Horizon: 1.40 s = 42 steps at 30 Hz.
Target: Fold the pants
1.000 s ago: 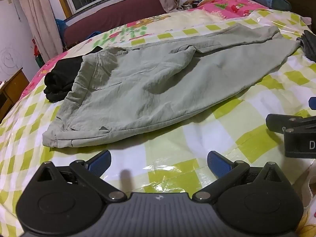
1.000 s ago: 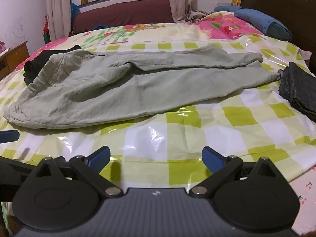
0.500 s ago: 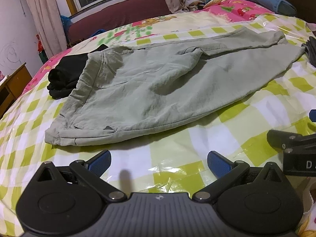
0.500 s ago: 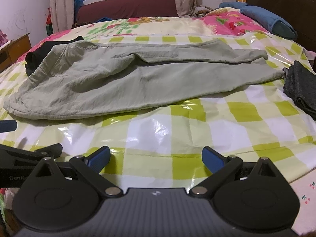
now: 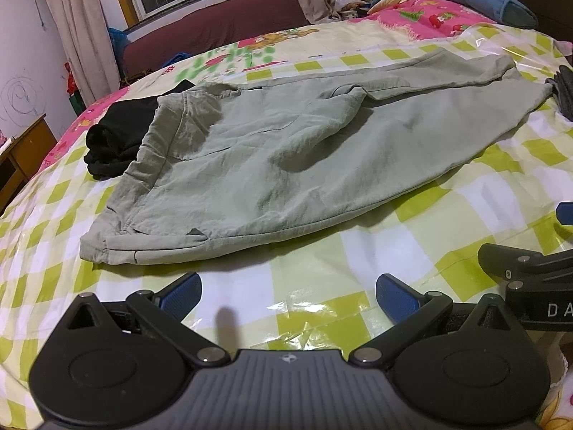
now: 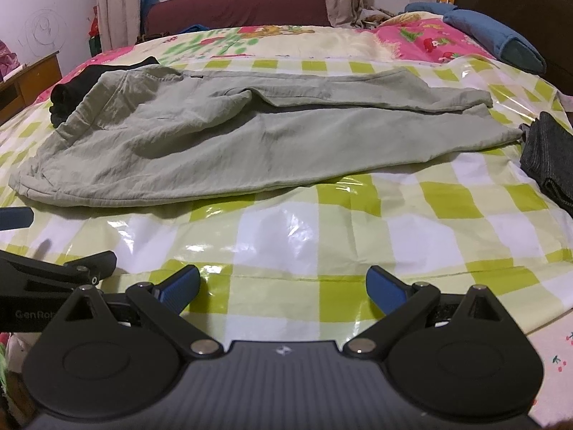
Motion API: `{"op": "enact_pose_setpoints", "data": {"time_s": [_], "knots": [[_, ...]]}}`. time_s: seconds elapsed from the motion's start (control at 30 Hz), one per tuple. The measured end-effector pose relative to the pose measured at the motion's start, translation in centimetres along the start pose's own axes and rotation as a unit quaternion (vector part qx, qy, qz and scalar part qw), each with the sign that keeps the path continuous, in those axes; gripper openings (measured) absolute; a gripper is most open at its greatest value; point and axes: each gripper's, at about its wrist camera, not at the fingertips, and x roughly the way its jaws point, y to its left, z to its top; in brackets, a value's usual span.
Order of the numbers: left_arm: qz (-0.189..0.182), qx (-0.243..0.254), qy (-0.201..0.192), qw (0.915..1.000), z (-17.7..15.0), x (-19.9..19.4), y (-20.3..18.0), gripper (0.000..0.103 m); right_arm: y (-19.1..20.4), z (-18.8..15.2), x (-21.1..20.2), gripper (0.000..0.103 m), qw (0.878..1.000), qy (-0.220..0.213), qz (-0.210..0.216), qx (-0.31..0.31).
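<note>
black garment (image 5: 114, 136) partly under pants (image 5: 286, 150), dark cloth (image 6: 548, 157) cropped

I see light green pants (image 5: 286, 150) on a sheet (image 6: 286, 236) of green and white squares. My fingers (image 5: 181, 295) have blue tips.

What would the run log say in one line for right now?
phase: approach | left gripper: open, empty | right gripper: open, empty | green pants: spread flat on bed, untouched, unfolded
</note>
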Motion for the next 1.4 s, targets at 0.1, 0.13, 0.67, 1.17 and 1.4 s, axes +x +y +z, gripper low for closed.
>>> {"op": "enact_pose_setpoints", "data": {"time_s": [0.1, 0.13, 0.67, 1.17, 1.4], "knots": [[0.001, 0.001, 0.000, 1.0000, -0.01, -0.01, 0.02, 0.103, 0.00, -0.01, 0.03, 0.099, 1.000, 0.001, 0.000, 0.000], [0.001, 0.001, 0.000, 1.0000, -0.02, 0.02, 0.03, 0.103, -0.01, -0.03, 0.05, 0.099, 1.000, 0.001, 0.001, 0.001], [0.003, 0.004, -0.001, 1.0000, -0.09, 0.09, 0.12, 0.103, -0.02, -0.07, 0.20, 0.099, 1.000, 0.005, 0.002, 0.001], [0.005, 0.006, -0.001, 1.0000, -0.07, 0.02, -0.09, 0.103, 0.00, -0.08, 0.21, 0.099, 1.000, 0.005, 0.002, 0.001], [0.006, 0.006, -0.001, 1.0000, -0.06, 0.02, -0.11, 0.103, 0.00, -0.06, 0.21, 0.099, 1.000, 0.005, 0.002, 0.001]]}}
